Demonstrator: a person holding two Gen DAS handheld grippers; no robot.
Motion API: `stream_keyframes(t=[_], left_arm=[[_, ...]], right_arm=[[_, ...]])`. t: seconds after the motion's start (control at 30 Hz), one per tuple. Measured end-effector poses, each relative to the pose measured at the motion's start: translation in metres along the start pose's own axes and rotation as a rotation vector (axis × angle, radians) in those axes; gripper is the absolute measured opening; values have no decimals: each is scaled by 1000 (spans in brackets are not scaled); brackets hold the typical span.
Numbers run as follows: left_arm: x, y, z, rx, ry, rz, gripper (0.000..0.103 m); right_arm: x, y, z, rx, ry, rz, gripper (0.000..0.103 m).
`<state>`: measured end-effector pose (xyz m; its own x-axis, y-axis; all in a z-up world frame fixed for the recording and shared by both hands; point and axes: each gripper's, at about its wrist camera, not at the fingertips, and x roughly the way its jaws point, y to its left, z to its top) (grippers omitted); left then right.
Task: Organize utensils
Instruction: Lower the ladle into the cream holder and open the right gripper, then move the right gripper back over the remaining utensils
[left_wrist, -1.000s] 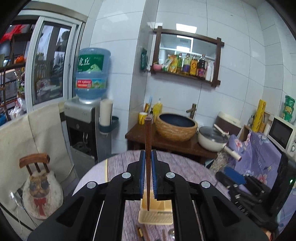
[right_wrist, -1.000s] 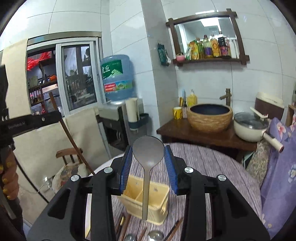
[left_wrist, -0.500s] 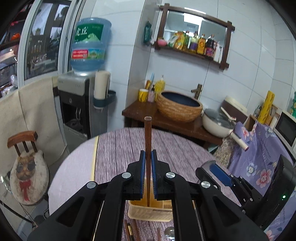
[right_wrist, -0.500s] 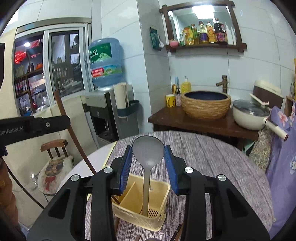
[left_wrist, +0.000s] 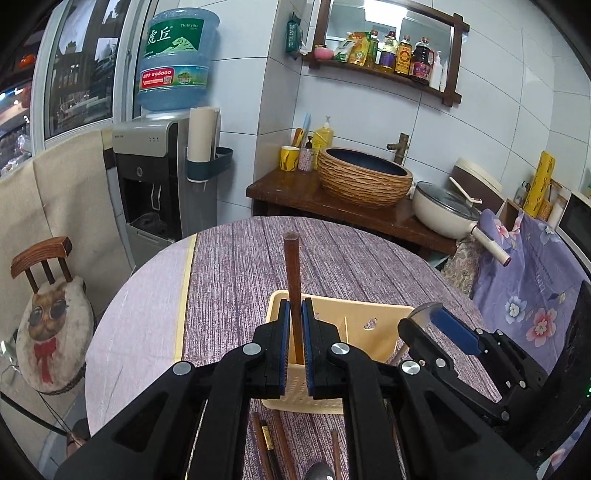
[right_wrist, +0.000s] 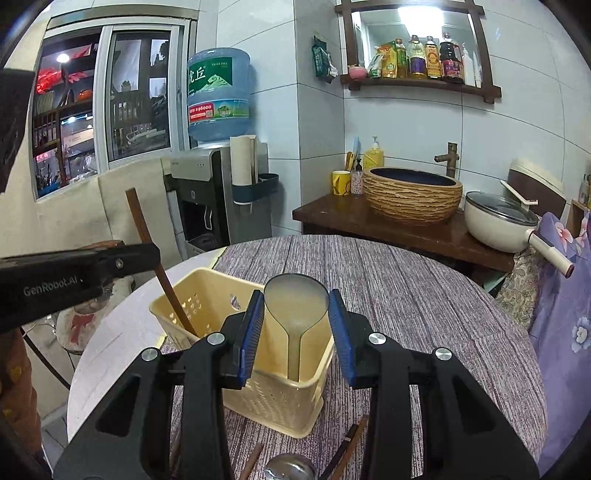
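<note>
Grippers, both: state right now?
Left gripper: shut on a brown chopstick, its lower end inside the yellow basket.
Right gripper: shut on a metal spoon, handle down in the basket.

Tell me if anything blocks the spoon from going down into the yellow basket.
Nothing visible does. The spoon, held in the right tool, already has its handle inside the basket; the chopstick stands in the other compartment.

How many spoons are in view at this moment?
2. One spoon stands bowl-up in the right claw, handle down in the basket; a second spoon lies on the table at the near edge. Others may be hidden.
</note>
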<state>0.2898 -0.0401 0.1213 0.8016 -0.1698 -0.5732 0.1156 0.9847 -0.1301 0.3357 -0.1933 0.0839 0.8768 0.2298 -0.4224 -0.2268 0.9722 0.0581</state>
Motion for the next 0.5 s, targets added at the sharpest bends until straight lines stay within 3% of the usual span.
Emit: stream_keyframes(t=[0.07, 0.13, 0.2, 0.23, 0.27, 0.4, 0.47, 0.5], left_arm=[[-2, 0, 1, -1, 5, -15, 8], [-9, 2, 2, -5, -5, -27, 8], [-18, 3, 1, -1, -24, -29, 15], [-25, 4, 0, -3, -40, -32, 31], [-33, 5, -2, -6, -64, -36, 54], [-61, 7, -17, 11, -155, 1, 71], [-70, 10, -28, 19, -174, 27, 88], [-73, 12, -33, 19, -179, 34, 90]], right_arm=[[0, -1, -3, 3, -2, 2, 39], [-4, -2, -3, 6, -15, 11, 52], [-14, -3, -3, 3, -51, -3, 69], [-20, -2, -3, -4, -69, -6, 69], [-27, -1, -3, -20, -88, -8, 70], [-54, 2, -10, -69, -132, -30, 86], [-64, 4, -15, -87, -133, -42, 89], [-71, 5, -20, -97, -129, -50, 90]])
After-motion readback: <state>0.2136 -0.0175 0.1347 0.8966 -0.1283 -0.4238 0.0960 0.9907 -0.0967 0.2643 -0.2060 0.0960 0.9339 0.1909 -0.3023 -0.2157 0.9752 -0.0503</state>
